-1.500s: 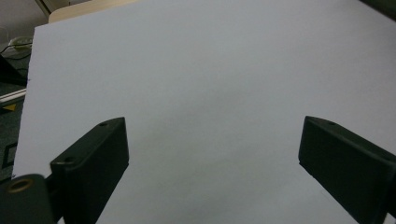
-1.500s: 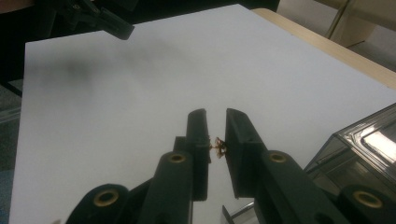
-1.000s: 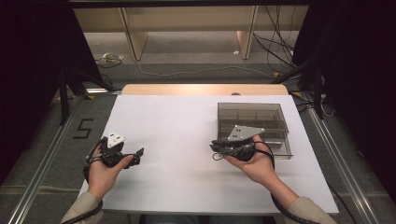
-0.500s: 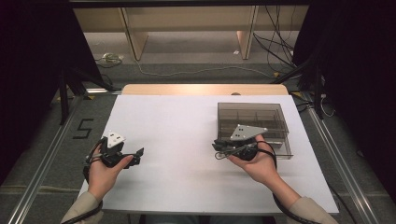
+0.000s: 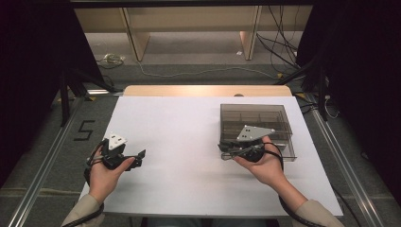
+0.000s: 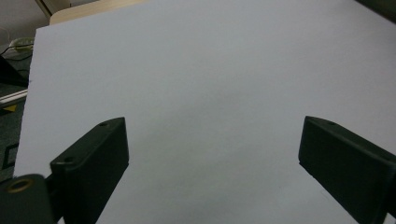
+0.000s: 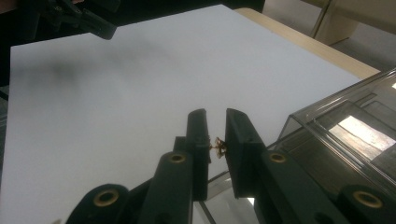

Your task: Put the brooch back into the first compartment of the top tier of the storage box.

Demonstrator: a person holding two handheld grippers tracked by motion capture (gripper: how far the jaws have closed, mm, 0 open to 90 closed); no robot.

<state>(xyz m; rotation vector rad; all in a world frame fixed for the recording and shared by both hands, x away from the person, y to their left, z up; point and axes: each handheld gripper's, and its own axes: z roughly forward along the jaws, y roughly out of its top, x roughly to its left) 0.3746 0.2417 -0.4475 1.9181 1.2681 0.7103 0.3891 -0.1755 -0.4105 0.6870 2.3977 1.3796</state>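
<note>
My right gripper (image 7: 215, 116) is shut on a small gold-coloured piece (image 7: 218, 145), pinched between its two black jaws. It hovers at the front left corner of a smoky clear compartment box (image 7: 336, 130). From above, the right gripper (image 5: 223, 147) points left beside the box (image 5: 257, 118), held in a hand. My left gripper (image 5: 141, 153) rests near the table's left edge, pointing right. Its jaws stand wide apart in the left gripper view (image 6: 212, 144), with bare white tabletop between them.
The white tabletop (image 5: 189, 142) has a wooden strip (image 5: 208, 90) along its far edge. Metal rails (image 5: 47, 156) run along both sides. Cables and shelf legs lie on the floor beyond. The other gripper (image 7: 79, 16) appears far off in the right gripper view.
</note>
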